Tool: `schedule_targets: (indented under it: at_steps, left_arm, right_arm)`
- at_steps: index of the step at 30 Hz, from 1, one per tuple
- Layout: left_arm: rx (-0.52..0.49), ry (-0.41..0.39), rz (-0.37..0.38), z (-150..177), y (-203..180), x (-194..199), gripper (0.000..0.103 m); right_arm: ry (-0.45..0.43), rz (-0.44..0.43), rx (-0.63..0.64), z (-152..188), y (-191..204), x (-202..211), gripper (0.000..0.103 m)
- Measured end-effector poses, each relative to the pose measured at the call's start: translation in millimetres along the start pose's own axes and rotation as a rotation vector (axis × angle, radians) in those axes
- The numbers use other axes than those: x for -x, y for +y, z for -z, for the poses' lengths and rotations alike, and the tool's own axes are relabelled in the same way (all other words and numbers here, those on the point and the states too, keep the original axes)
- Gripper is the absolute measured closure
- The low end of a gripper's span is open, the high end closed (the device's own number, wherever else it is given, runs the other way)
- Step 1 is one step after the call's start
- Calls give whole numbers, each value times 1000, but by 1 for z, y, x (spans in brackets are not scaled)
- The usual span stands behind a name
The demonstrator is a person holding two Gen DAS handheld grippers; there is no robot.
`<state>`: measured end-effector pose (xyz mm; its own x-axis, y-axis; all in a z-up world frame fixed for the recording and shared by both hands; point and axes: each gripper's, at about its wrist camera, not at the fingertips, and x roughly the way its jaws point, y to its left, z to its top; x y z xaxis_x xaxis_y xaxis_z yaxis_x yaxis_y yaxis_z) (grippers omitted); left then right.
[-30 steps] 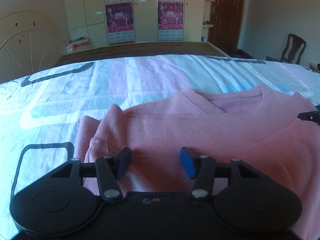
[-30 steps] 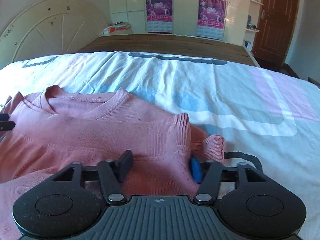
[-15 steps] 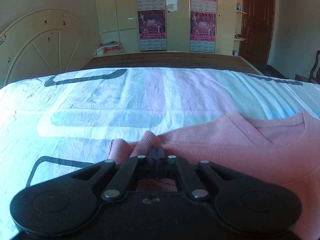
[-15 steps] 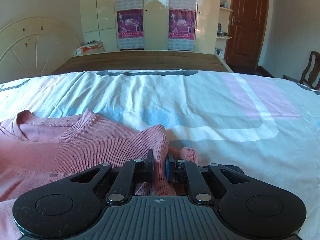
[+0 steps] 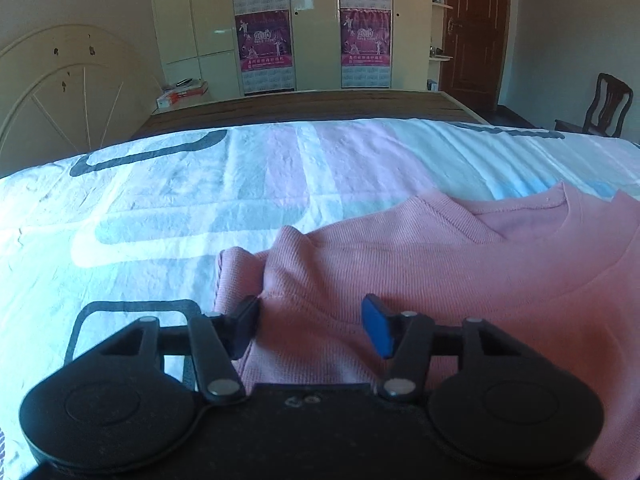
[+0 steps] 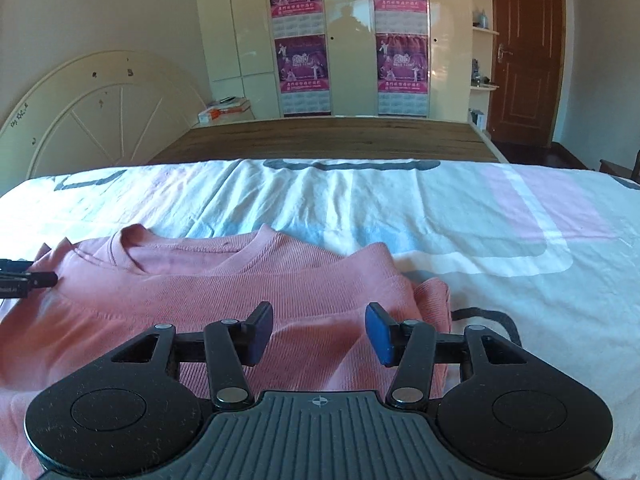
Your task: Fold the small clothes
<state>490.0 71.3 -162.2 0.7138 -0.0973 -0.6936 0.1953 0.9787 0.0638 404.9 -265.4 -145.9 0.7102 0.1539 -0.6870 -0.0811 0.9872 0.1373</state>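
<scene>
Both jaws, clamped on cloth half a second ago, now stand wide: left gripper (image 5: 311,328) and right gripper (image 6: 319,333) over the pink sweater (image 5: 460,280), lying folded on the bed sheet (image 5: 160,200). Right view alone shows the neckline whole.

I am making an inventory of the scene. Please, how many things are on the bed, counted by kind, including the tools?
Pink sweater: 1
Patterned bedsheet: 1
Tools, left tool and right tool, both open over the sweater: 2
Total: 4
</scene>
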Motion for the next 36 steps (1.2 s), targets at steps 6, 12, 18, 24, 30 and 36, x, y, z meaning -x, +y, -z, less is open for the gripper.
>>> schedule_targets:
  at_steps: [6,12,18,24,30,36]
  left_arm:
    - [30,-91,-8,1,-2,11,92]
    - [253,-106,-93,10,22,1,92]
    - [187,-79,-124,7,10,6,75]
    - [151,-138,-149,14,9,49,39]
    - [71,-120,-32,25,-17,79,39]
    - [97,-14,-65,62,-8,61,40]
  right_arm:
    - [6,-11,-9,13,5,-1,52]
    - [40,12,22,23,4,-15,52]
    - [36,19,9,24,0,-14,52]
    - [-7,-55,20,9,25,4,52]
    - [19,-114,57,11,61,2,52]
    - [64,-66,34,18,55,-10,52]
